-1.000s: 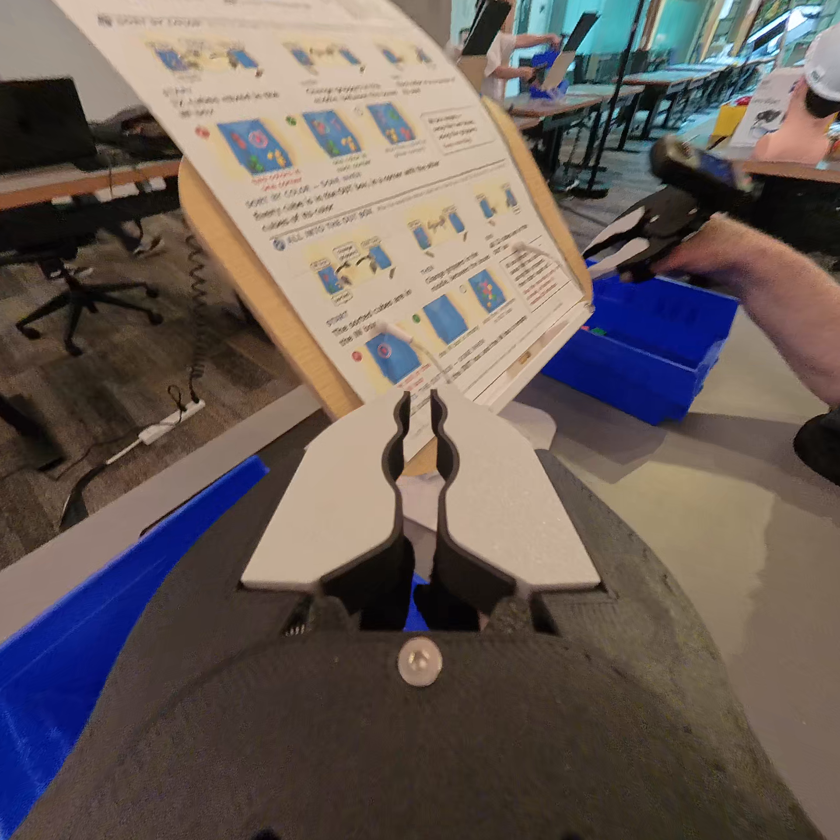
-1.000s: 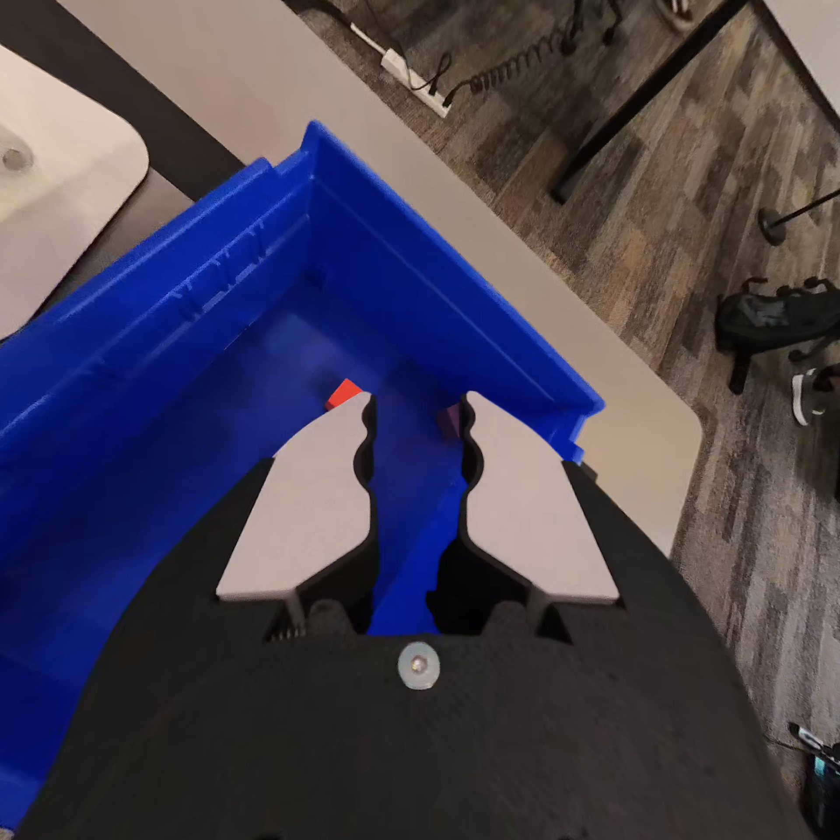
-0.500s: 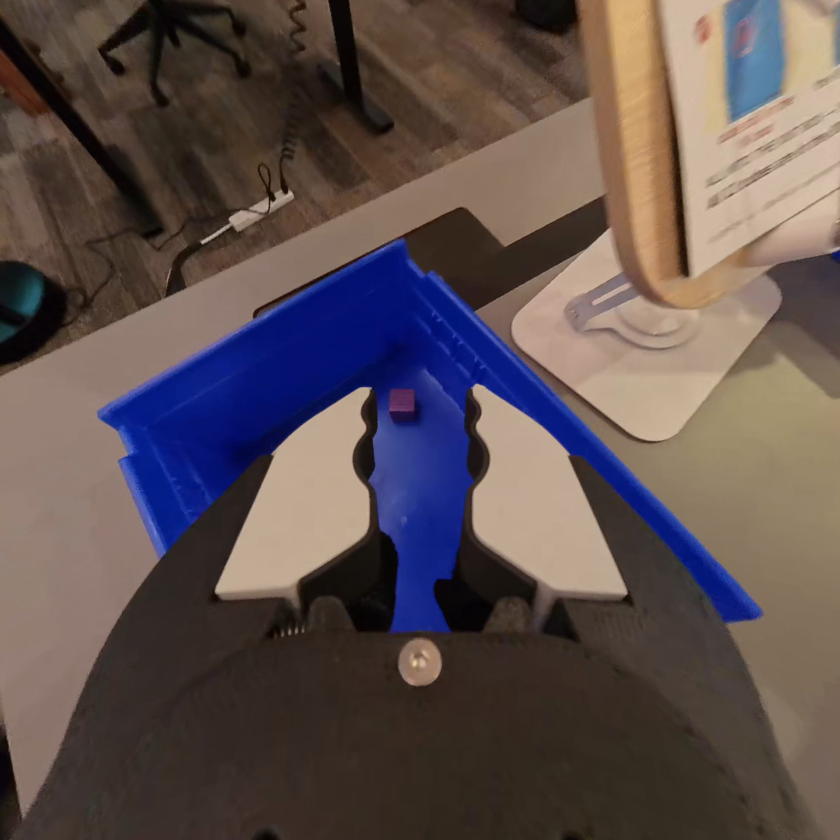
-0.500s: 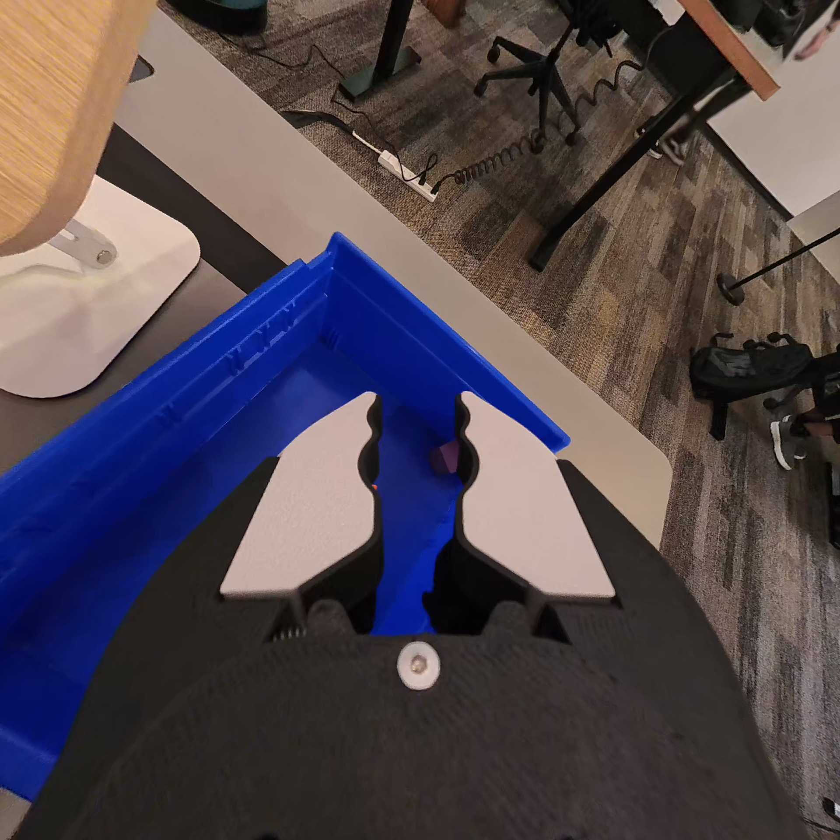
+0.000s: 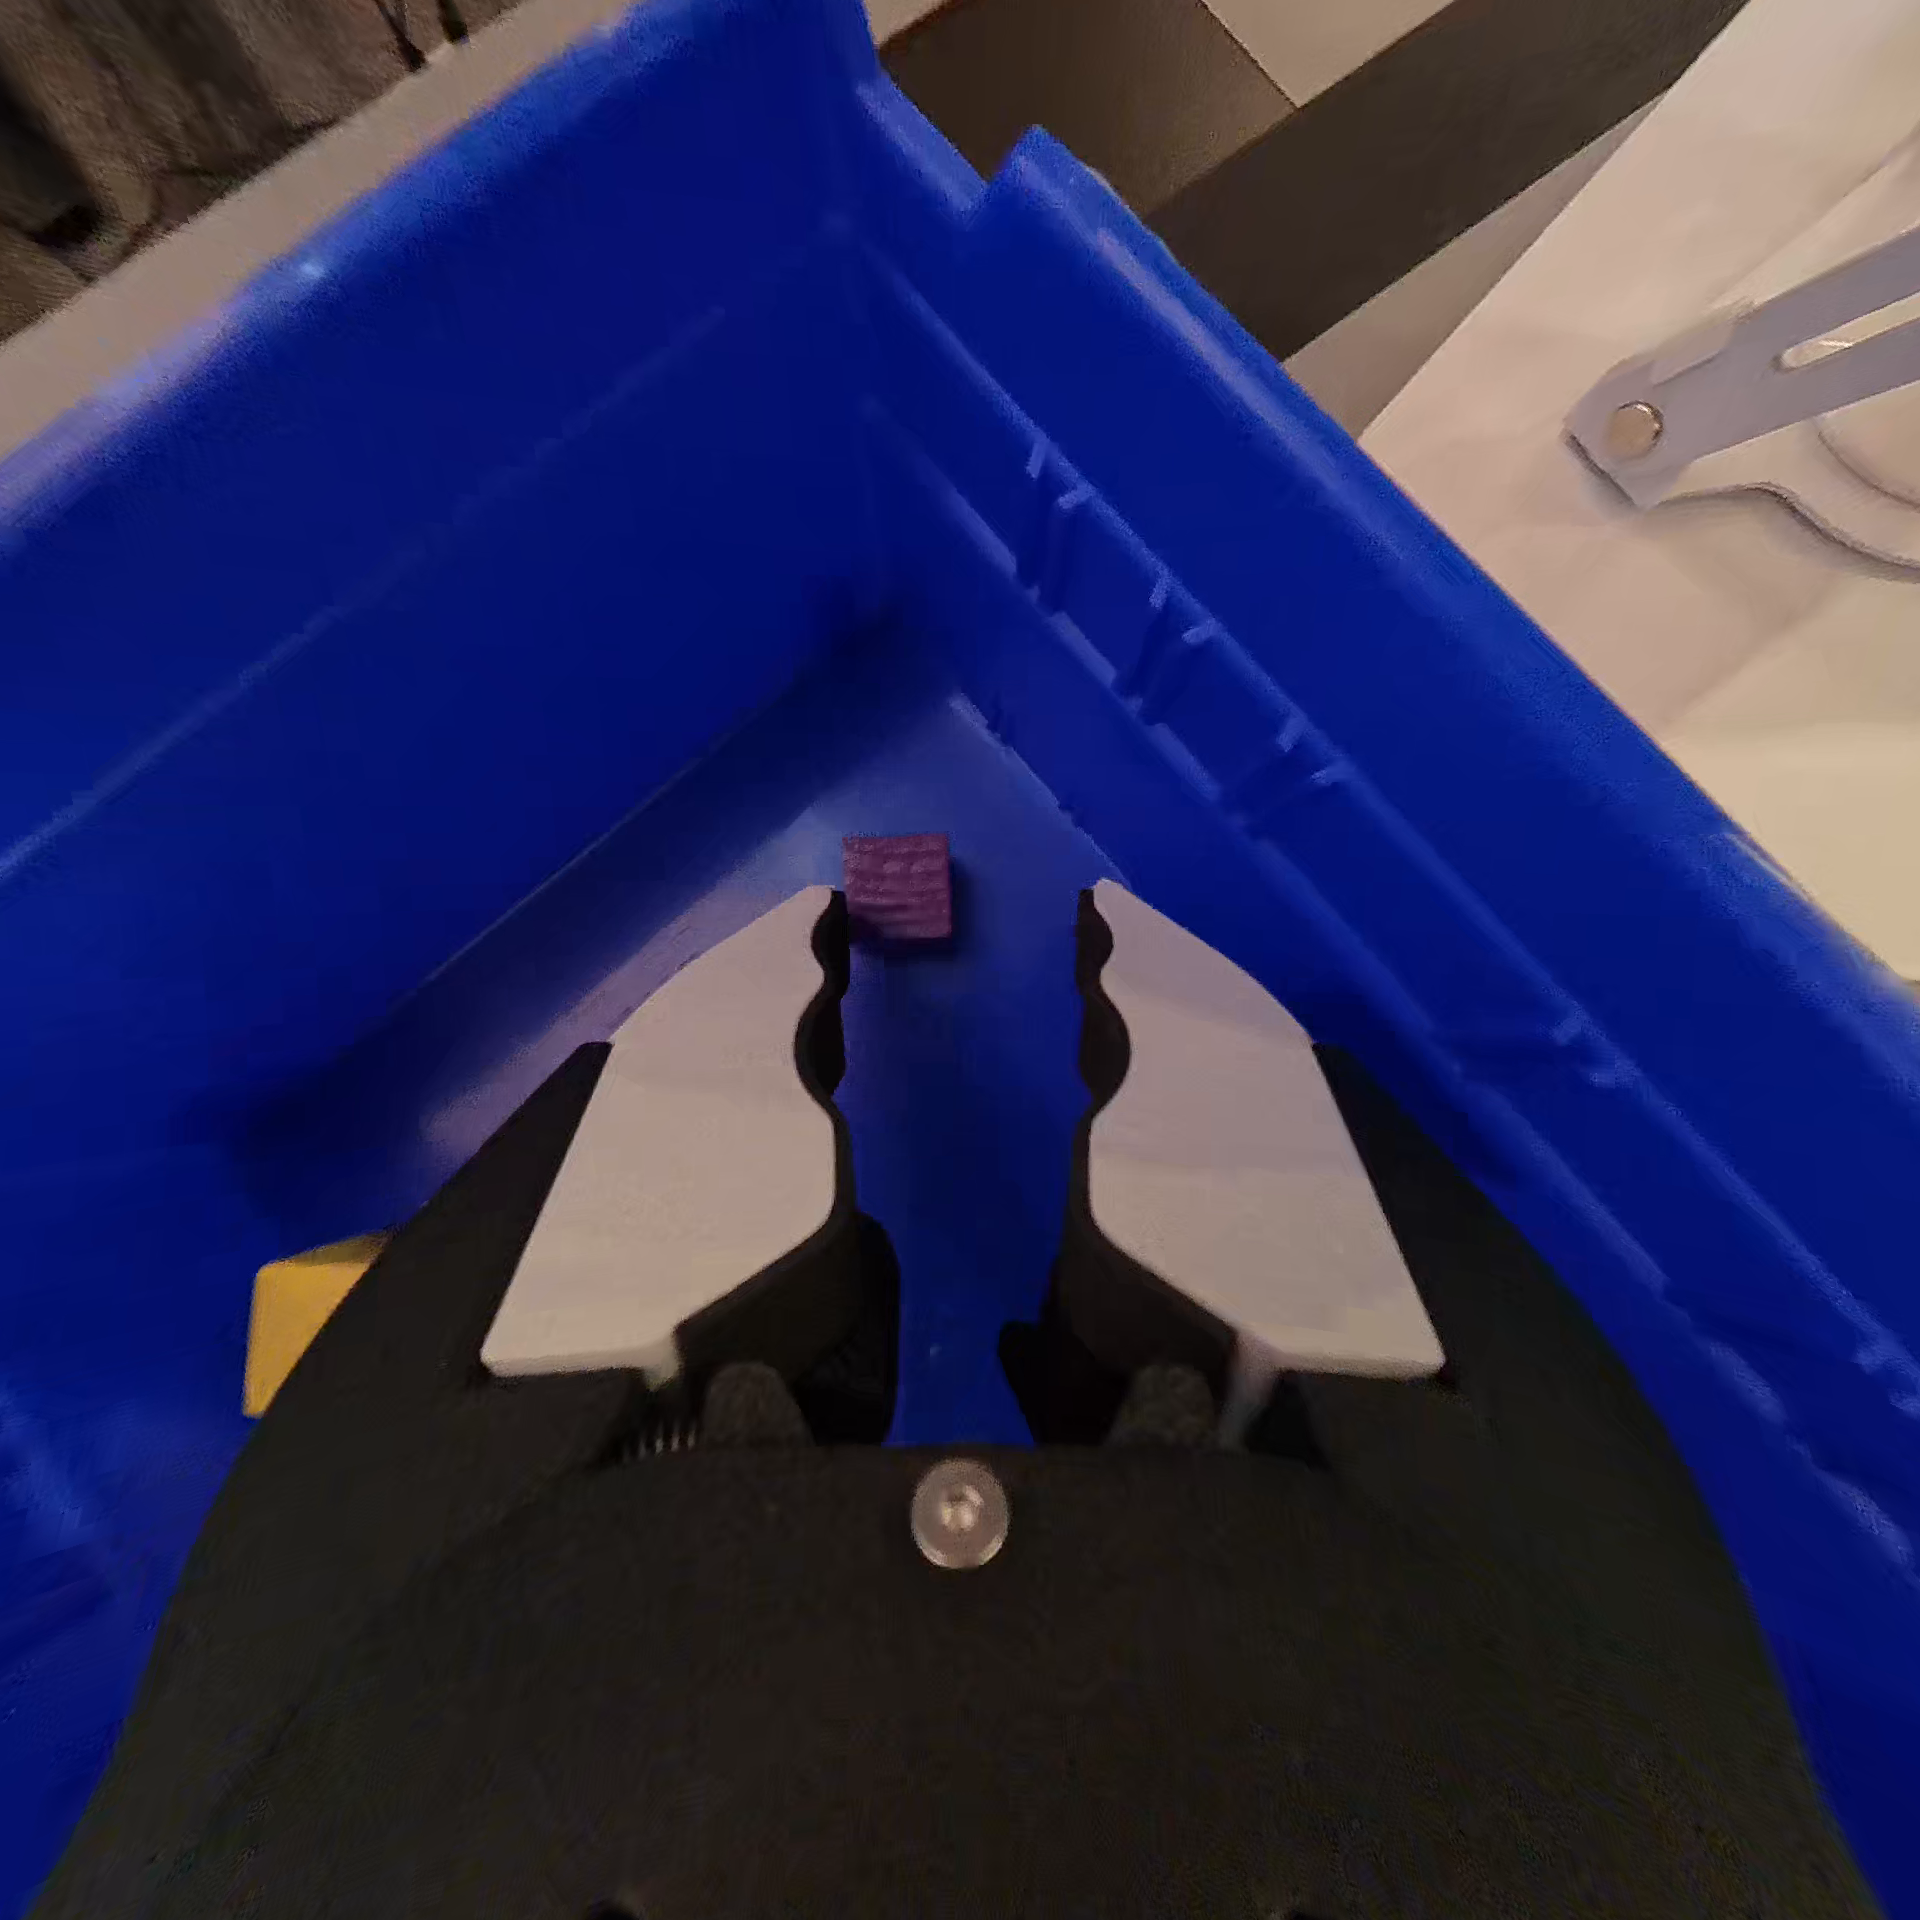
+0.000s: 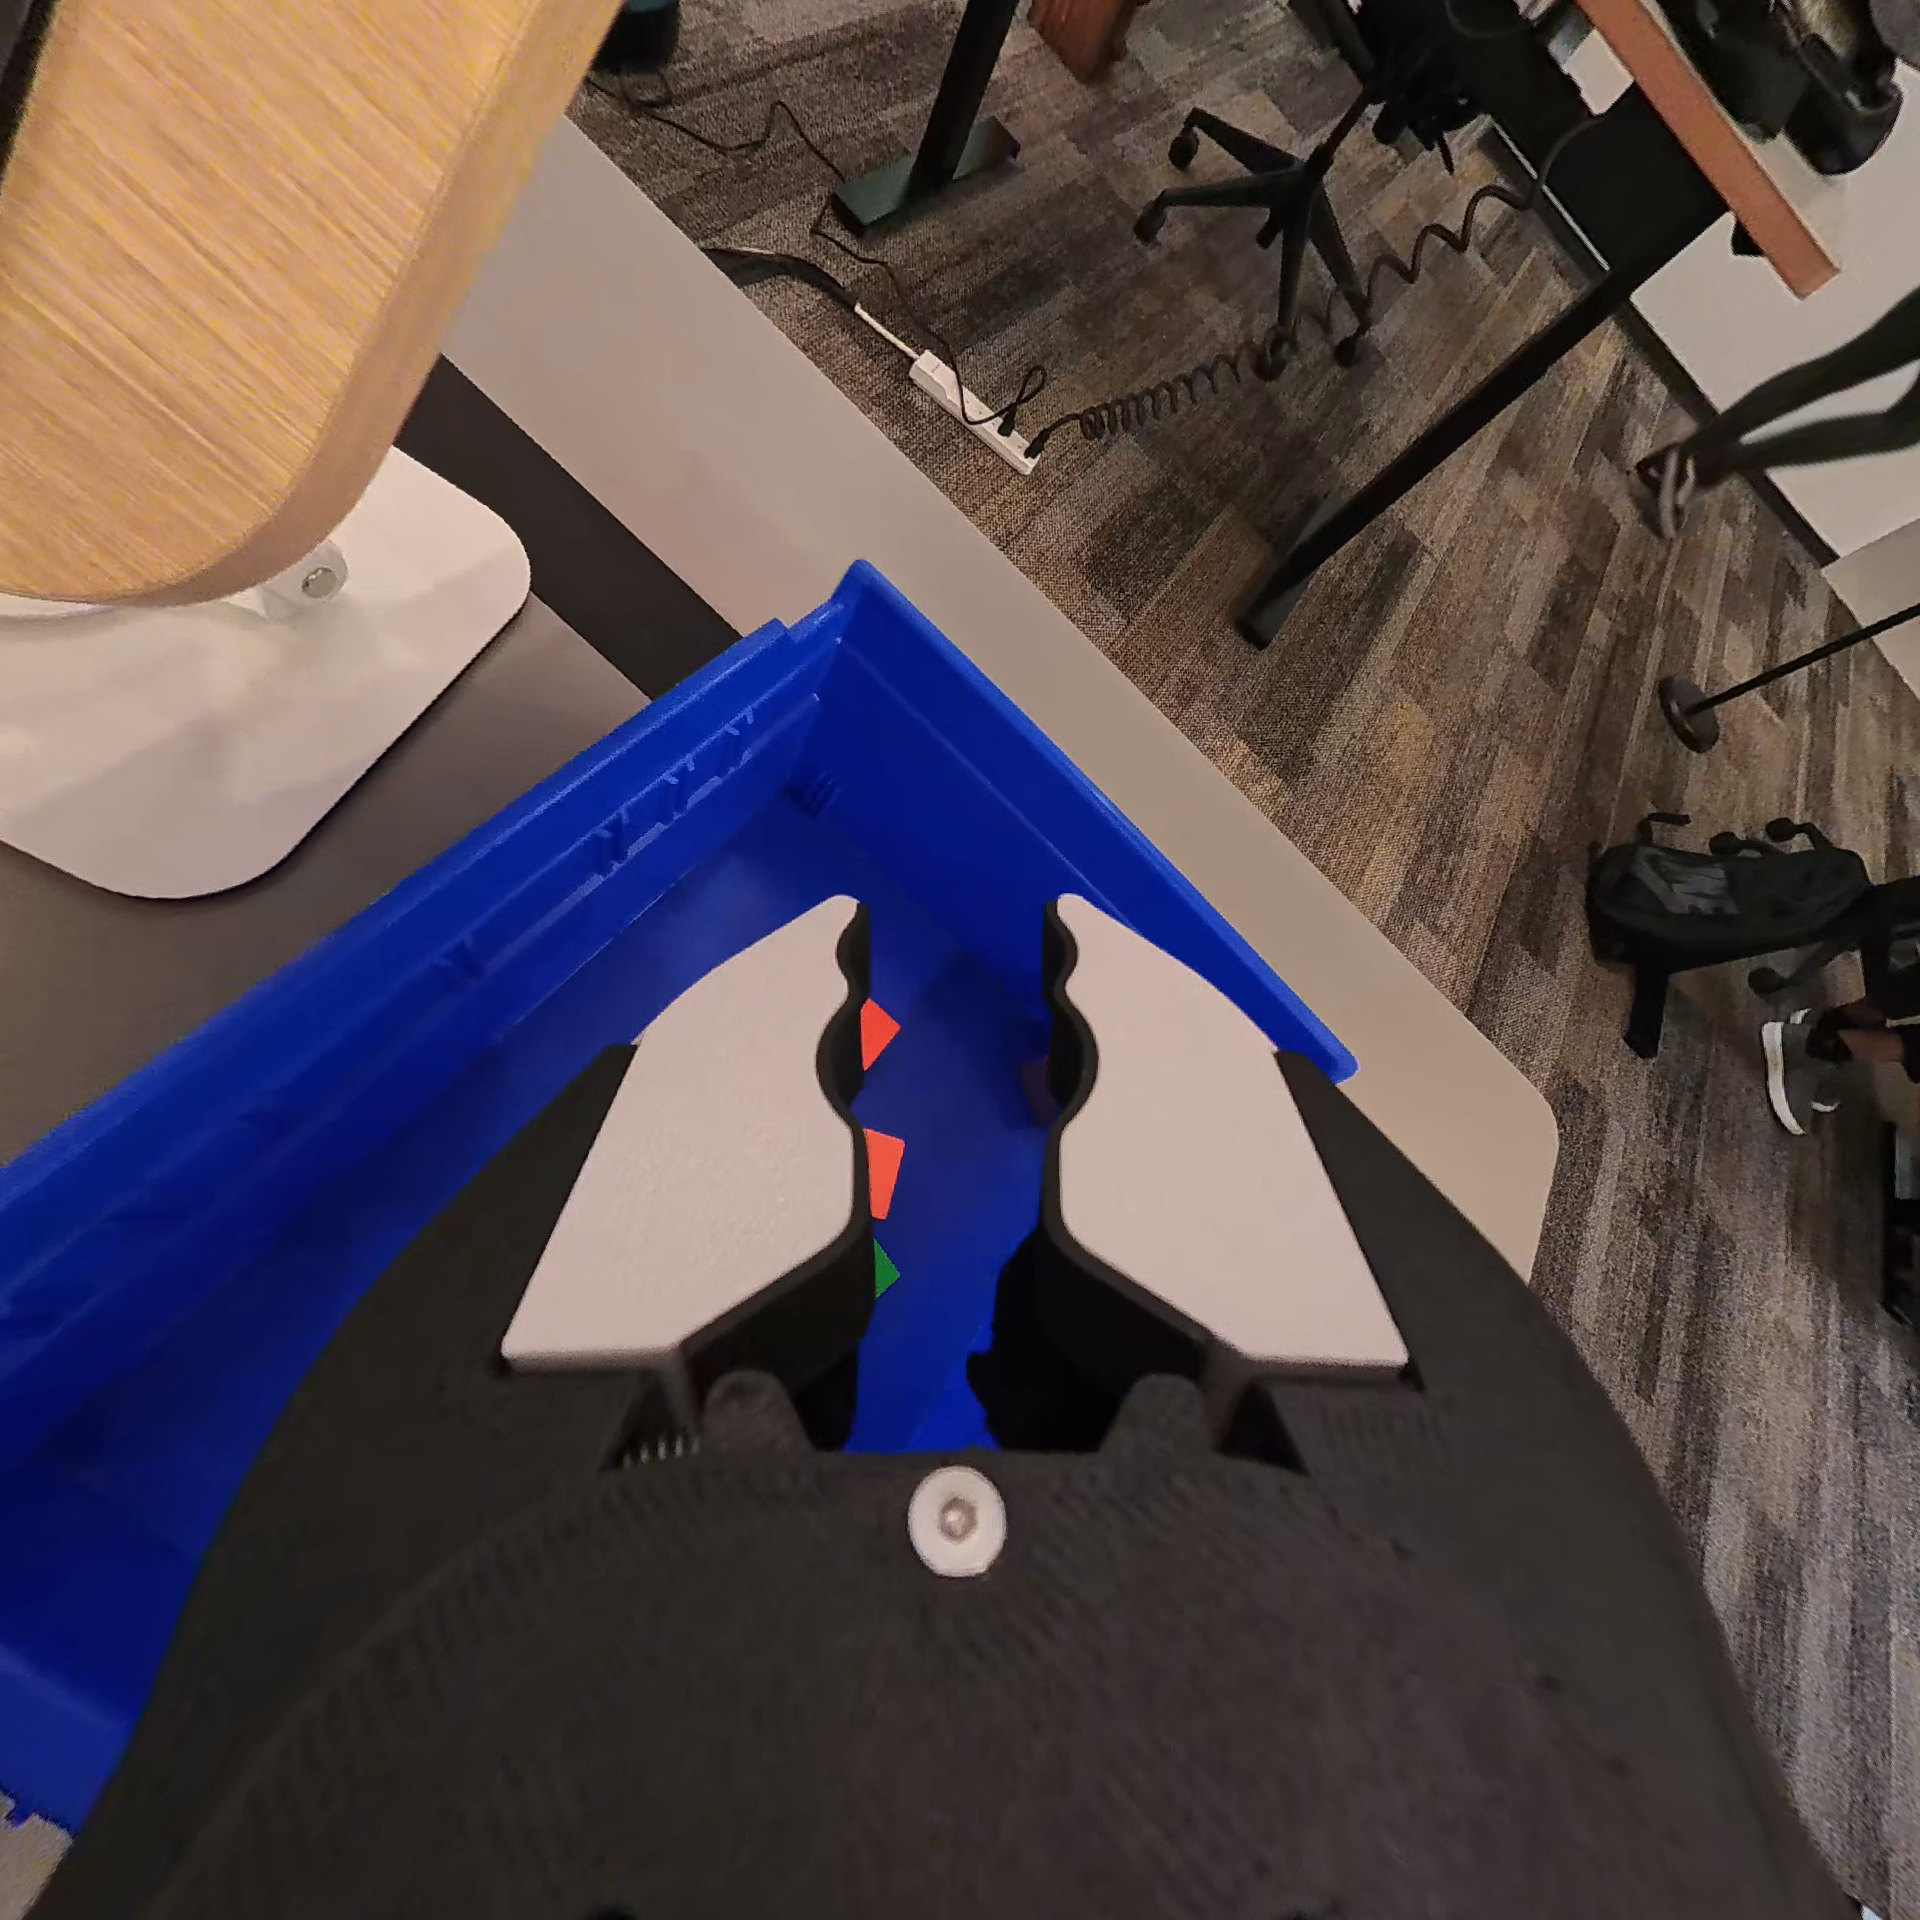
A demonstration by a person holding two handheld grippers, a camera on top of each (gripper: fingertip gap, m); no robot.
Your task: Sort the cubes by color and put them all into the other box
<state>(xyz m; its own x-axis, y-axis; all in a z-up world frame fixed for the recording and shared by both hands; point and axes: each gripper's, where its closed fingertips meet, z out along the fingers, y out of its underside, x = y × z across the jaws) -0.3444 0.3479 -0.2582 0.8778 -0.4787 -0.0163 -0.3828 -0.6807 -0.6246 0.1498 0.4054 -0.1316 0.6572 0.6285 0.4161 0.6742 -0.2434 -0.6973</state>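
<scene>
wooden board (image 6: pixel 208 260) on a white stand base (image 6: pixel 260 727), power strip (image 6: pixel 971 410), office chair (image 6: pixel 1278 197), backpack (image 6: pixel 1714 904)

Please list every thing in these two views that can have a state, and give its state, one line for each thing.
Left gripper: fingers apart, nothing gripped.
Purple cube: lying on the box floor by the left fingertip.
Yellow cube: lying in the box, partly hidden.
Right gripper: fingers apart, nothing gripped.
Red cubes: lying in the blue box, partly hidden.
Green cube: lying there, mostly hidden.

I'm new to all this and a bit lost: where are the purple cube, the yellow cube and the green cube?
purple cube (image 5: pixel 899 896), left wrist view, top face.
yellow cube (image 5: pixel 296 1320), left wrist view, visible side left of the gripper body.
green cube (image 6: pixel 883 1270), right wrist view, visible corner.
</scene>
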